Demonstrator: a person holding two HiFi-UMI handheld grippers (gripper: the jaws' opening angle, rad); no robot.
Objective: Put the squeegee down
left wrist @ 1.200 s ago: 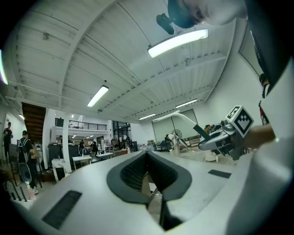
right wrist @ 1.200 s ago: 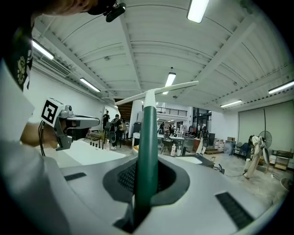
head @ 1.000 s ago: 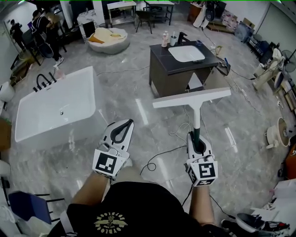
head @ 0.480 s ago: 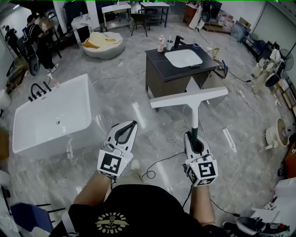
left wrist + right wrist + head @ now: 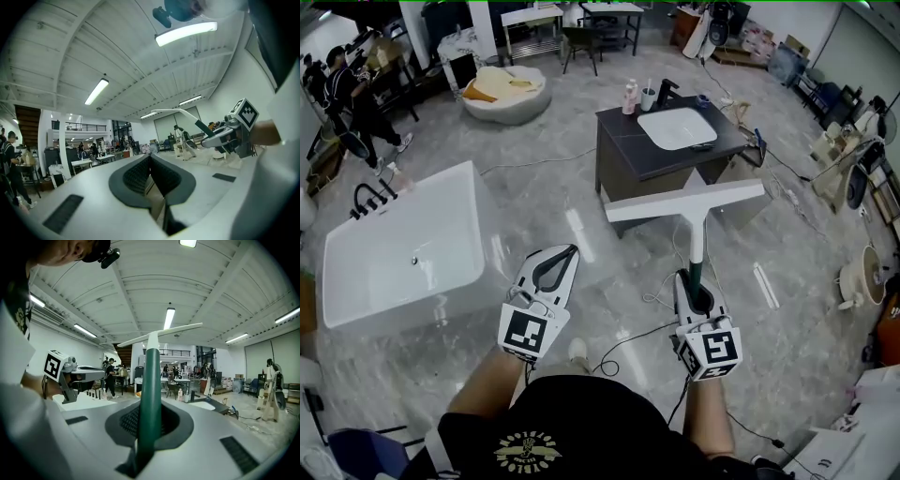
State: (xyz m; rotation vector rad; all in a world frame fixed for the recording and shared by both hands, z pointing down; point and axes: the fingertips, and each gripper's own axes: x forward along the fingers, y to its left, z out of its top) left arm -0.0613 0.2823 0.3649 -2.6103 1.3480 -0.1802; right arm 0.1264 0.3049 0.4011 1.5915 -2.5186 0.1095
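The squeegee has a dark green handle (image 5: pixel 697 266) and a long white blade (image 5: pixel 684 200). It sticks forward at about waist height over the floor. My right gripper (image 5: pixel 697 278) is shut on the handle (image 5: pixel 151 394), and the blade (image 5: pixel 159 335) lies crosswise at the far end. My left gripper (image 5: pixel 557 259) is to the left at the same height, shut with nothing in it; its pads (image 5: pixel 140 174) meet at the tip. The left gripper view shows the right gripper (image 5: pixel 229 136) and the squeegee (image 5: pixel 180 112) off to the right.
A dark vanity (image 5: pixel 628 141) with a white sink (image 5: pixel 677 127) stands ahead, just beyond the blade. A white bathtub (image 5: pixel 403 246) is at the left. Cables (image 5: pixel 628 339) trail over the grey marble floor. People (image 5: pixel 352 89) stand by tables at the far left.
The room has slid past in the head view, the bathtub and the people at the left shifting. Both grippers and the squeegee keep the same pose and the same place in view.
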